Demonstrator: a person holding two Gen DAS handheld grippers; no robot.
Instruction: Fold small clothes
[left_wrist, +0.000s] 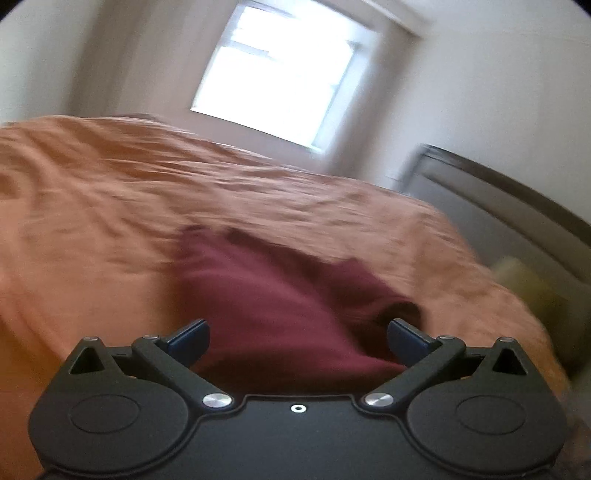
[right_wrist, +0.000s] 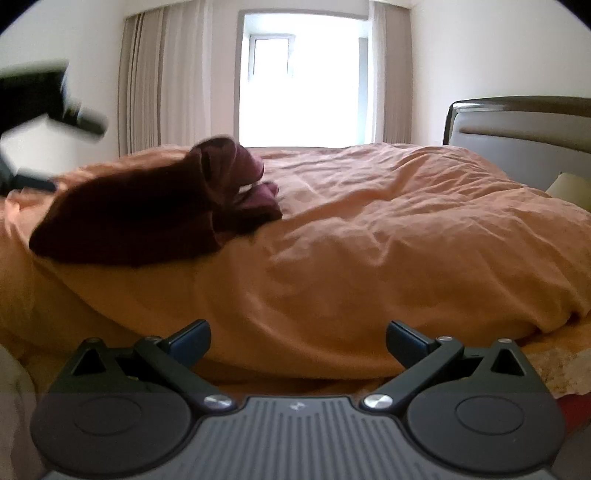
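Both grippers stand wide open, holding nothing. Left gripper (left_wrist: 299, 341) tilts low over the maroon garment (left_wrist: 280, 295), which lies bunched on the orange duvet (left_wrist: 110, 206). Right gripper (right_wrist: 297, 341) hovers level near the bed's edge, well apart from it.

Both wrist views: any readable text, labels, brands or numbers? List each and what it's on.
None readable.
Right gripper: a small pale emblem on its ribbed grey body, a mark, not letters.
Left gripper: plain black body, only a small round hole, no print.
Maroon garment, orange duvet, headboard: no labels visible. The left wrist view is blurred.
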